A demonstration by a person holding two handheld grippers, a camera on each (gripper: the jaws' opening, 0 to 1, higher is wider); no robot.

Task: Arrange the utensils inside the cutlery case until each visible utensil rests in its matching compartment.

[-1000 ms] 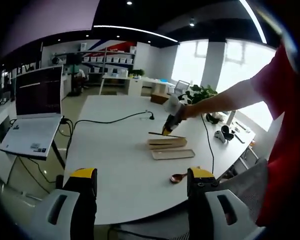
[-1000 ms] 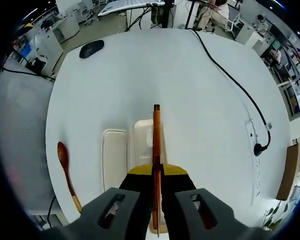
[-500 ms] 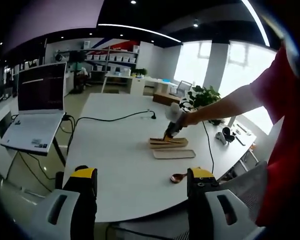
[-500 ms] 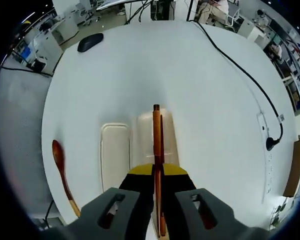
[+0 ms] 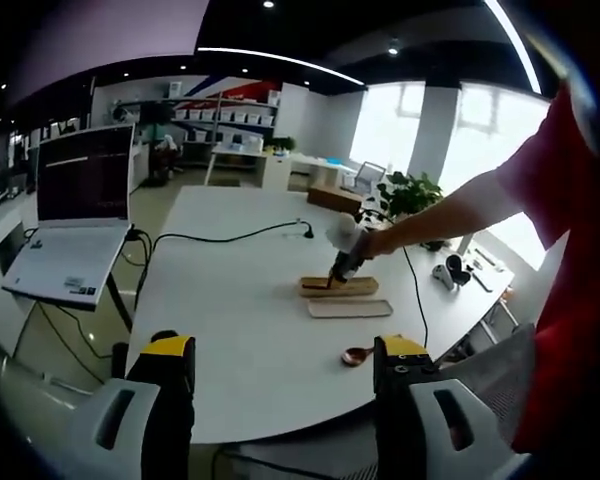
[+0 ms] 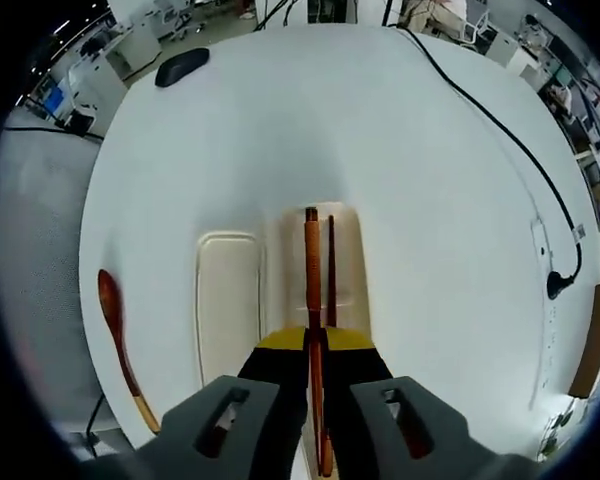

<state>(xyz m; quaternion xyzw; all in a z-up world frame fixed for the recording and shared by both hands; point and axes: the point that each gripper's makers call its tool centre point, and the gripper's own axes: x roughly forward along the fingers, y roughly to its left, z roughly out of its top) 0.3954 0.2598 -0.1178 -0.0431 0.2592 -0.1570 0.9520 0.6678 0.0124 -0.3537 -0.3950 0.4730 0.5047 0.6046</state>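
A: Right tool (image 6: 313, 345) was closed on a chopstick (image 6: 311, 270), jaws pinched near its back end, tip out over the case (image 6: 348, 262). From the left view you had that tool (image 5: 338, 270) down at the case (image 5: 340, 286) mid-desk.

B: Second stick?

A: A thinner dark stick (image 6: 331, 265) lay just beside the held one, inside the same tray. Looked like it was already resting there. Can't tell if the two touched.

B: Lid?

A: The pale flat piece (image 6: 226, 305) sat just left of the case on the desk (image 6: 280, 120). Lid or second tray, couldn't tell.

B: Spoon?

A: Spoon (image 6: 118, 340) was out on the desk, well left, near the edge. Left view had its bowl (image 5: 357, 354) just beyond your left tool (image 5: 280, 365). That tool was open, holding nothing, hanging off the near edge of the desk.

B: Handling?

A: My read: the sticks are light, stiff, lacquered, so slick. Held at the back end, the long front could swing; lower it flat before you let go. Spoon's the same: light, rigid wood. Take it mid-handle, not the bowl. Its handle end sat close to the desk edge, so a nudge could tip it off.
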